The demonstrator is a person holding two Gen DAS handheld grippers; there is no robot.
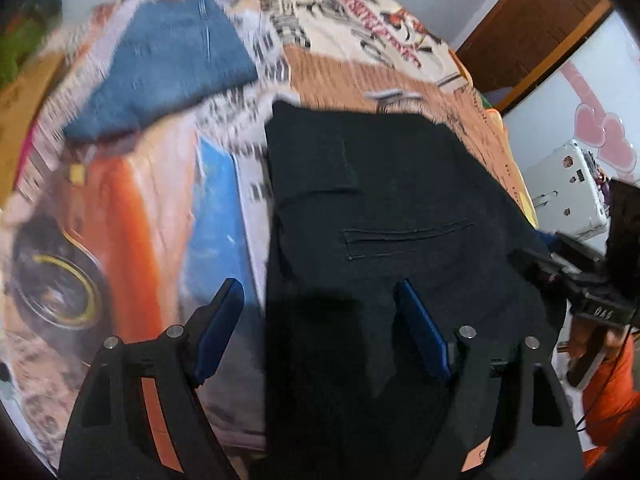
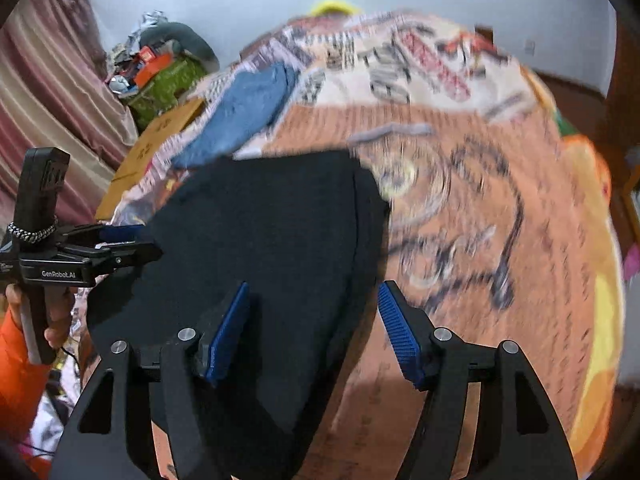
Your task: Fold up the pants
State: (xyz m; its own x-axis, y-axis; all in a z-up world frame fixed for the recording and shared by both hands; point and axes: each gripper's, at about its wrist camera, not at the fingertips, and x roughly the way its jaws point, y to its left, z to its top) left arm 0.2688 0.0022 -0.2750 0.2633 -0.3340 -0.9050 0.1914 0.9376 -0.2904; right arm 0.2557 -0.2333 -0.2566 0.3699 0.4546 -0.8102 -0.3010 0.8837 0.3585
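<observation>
1. My left gripper [image 1: 318, 292] is matte black, with ribbed blue pads on its fingers [image 1: 424, 332] and silver pivot pins.
2. My right gripper [image 2: 314, 294] matches it: black linkages, blue pads, silver pins.
3. In the right wrist view, the left unit's body reads "GenRobot.AI" in white.
4. My sleeve [image 2: 18, 364] is bright orange.

Both wrist cameras look steeply down, close over the folded black cloth pants [image 1: 380, 208] [image 2: 264, 232] on the printed bedspread [image 1: 132, 200] [image 2: 480, 208], from opposite sides.

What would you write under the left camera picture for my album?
Open left gripper above folded black pants on a printed bedspread.
</observation>
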